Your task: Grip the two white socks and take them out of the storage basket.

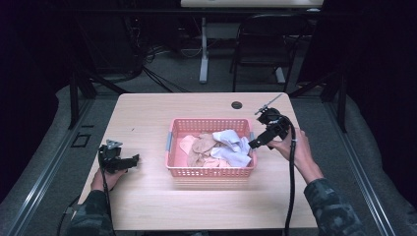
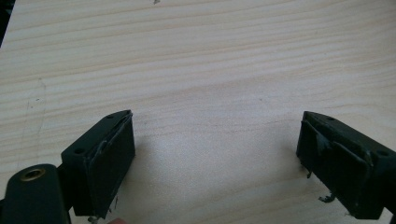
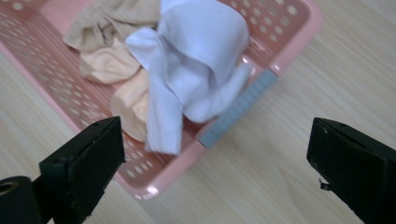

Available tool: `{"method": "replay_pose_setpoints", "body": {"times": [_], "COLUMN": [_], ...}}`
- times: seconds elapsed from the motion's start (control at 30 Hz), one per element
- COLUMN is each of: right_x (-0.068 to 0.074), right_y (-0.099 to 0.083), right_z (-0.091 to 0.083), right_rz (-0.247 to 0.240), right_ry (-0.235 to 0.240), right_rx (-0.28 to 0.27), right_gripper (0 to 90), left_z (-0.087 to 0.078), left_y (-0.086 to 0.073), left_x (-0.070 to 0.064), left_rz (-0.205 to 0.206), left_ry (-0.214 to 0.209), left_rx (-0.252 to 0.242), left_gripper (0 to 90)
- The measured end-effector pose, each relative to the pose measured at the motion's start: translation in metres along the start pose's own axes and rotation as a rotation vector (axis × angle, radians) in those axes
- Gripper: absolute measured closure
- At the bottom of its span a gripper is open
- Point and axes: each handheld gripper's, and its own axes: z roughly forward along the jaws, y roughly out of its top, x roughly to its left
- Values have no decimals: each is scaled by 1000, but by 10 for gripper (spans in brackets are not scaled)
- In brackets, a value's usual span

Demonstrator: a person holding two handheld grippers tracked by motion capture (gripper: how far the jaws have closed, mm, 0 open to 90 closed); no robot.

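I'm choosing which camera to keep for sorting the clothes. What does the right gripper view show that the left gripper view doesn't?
Right gripper view: the pink basket with a white cloth and beige cloths piled inside, seen between the open right gripper.

Left gripper view: the open left gripper over bare wood.

Both: the light wooden table and two black jaws standing wide apart.
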Motion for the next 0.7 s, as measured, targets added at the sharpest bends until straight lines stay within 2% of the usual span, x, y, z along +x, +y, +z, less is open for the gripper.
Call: {"method": "replay_pose_setpoints", "body": {"times": [0.07,0.13,0.17,0.33,0.37,0.4,0.47,0.6,0.63,0.7], "right_x": [7,9,13,18,21,21,22,21,22,21], "right_y": [11,15,25,35,41,43,45,53,57,59], "right_z": [7,10,21,37,45,48,50,62,70,77], "right_rz": [-18,-23,-29,-29,-37,-43,-46,-31,-27,-25], "right_ry": [9,13,18,32,33,32,28,48,48,46], "right_rx": [8,10,36,68,84,101,100,118,140,149], "right_gripper": [43,51,50,56,63,67,72,97,132,142], "left_z": [0,0,0,0,0,0,0,0,0,0], "left_y": [0,0,0,0,0,0,0,0,0,0], "left_x": [0,0,0,0,0,0,0,0,0,0], "left_rz": [2,2,4,5,4,4,4,5,7,7], "left_ry": [-1,0,-1,-1,-1,-1,-1,-1,-3,-3], "left_rx": [-1,0,-1,-1,0,0,0,0,0,0], "left_gripper": [111,111,111,110,110,110,110,110,109,110]}}
